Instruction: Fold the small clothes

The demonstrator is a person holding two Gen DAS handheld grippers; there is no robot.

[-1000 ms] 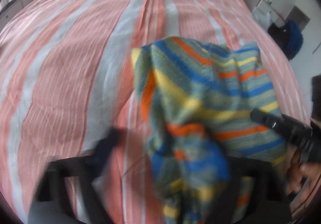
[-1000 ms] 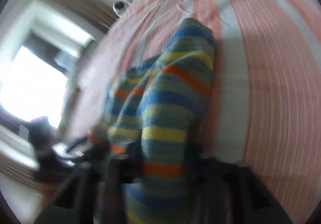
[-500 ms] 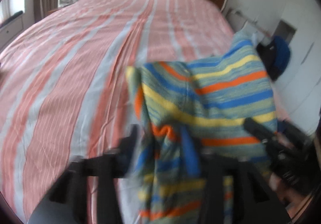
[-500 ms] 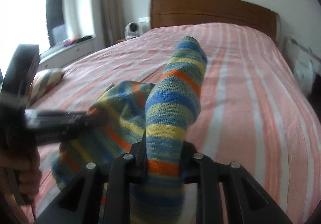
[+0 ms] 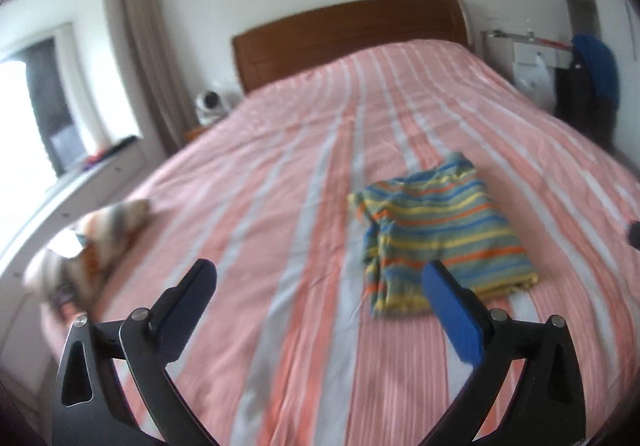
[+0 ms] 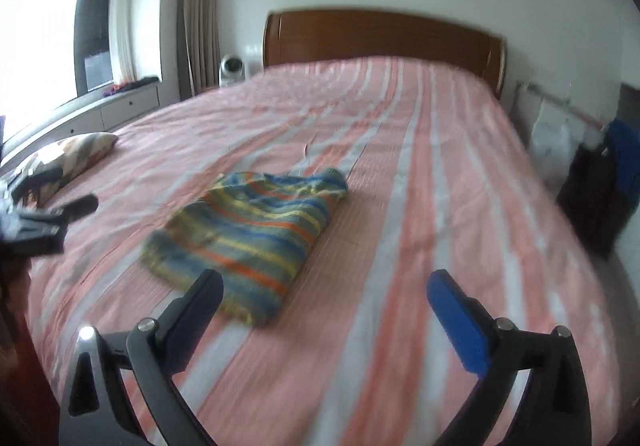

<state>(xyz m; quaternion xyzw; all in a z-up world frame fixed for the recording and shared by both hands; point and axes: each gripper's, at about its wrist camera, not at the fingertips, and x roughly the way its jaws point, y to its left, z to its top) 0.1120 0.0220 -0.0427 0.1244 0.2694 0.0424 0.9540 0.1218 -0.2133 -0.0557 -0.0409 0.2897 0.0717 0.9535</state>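
Striped knit garment (image 5: 440, 234) lies folded flat at right of centre on the striped bed (image 5: 280, 186), released so the fold can settle, while left claw (image 5: 320, 306) and right claw (image 6: 326, 310) hang above it, jaws opening wide, empty.

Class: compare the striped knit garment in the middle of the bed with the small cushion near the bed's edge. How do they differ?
The striped knit garment lies flat and folded mid-bed; the cushion is plump and sits at the bed's window-side edge. The garment has bright blue, yellow and orange stripes; the cushion's pattern is paler, muted. Both rest on the pink striped bedspread, untouched by the tongs.
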